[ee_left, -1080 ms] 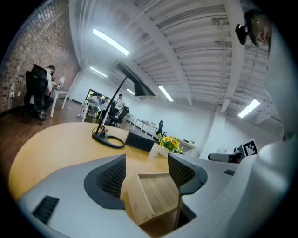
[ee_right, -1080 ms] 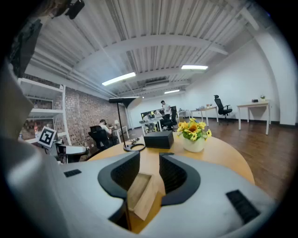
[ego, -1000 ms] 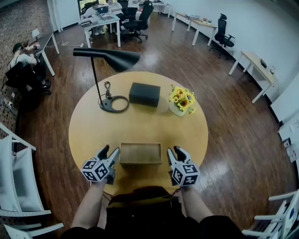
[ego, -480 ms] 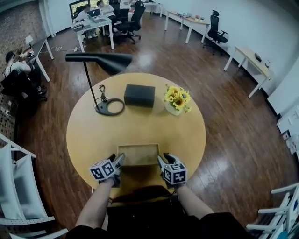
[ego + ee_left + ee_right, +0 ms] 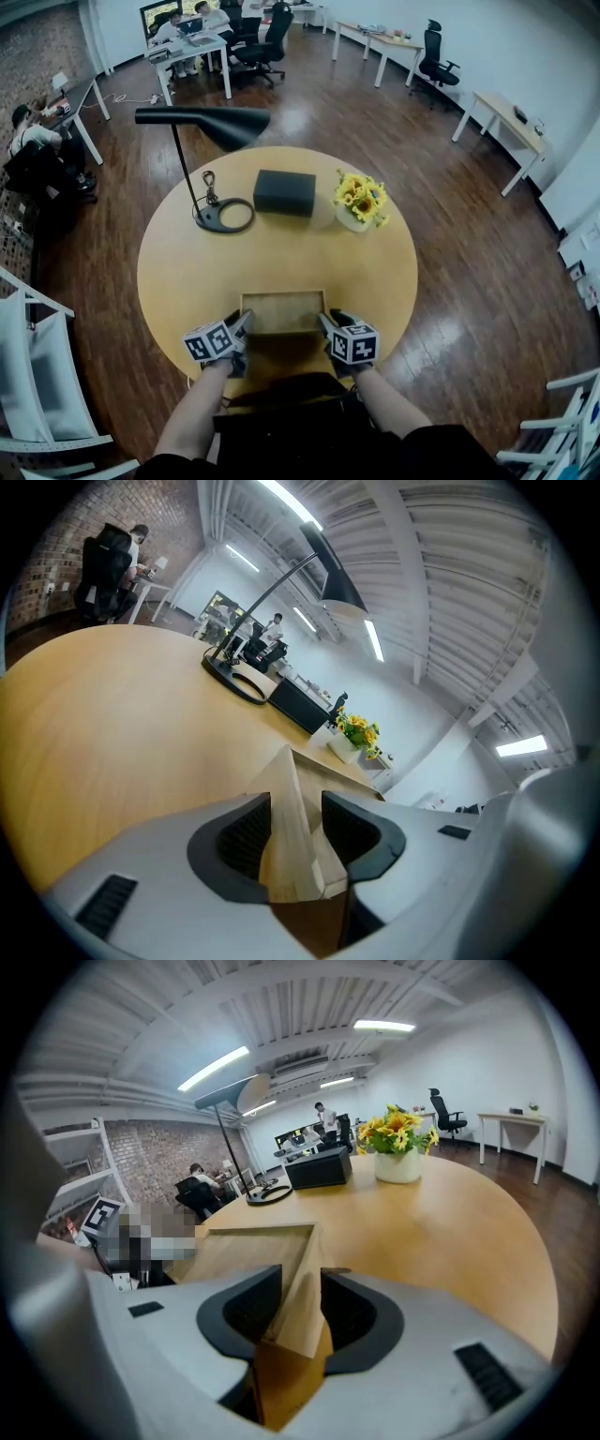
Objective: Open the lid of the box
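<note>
My left gripper point(image 5: 242, 324) jaws are closing, the near left corner of the wooden box point(image 5: 281, 309) filling the gap between them; my right gripper point(image 5: 328, 322) clamps its near right corner; the box spans between both.

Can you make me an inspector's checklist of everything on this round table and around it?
Surface: round wooden table, light top.
Job's things: wooden box at the near edge; lid not visibly raised.
Clutter: black box, lamp and yellow flowers in a vase, all on the far side.
Grippers: left gripper, jaws closing on the wooden box's near left corner; right gripper, jaws pressed on its near right corner.
Cables: cord looped by the lamp's base.
Surroundings: wooden floor, desks, office chairs, white chairs, people seated at the far desks.
</note>
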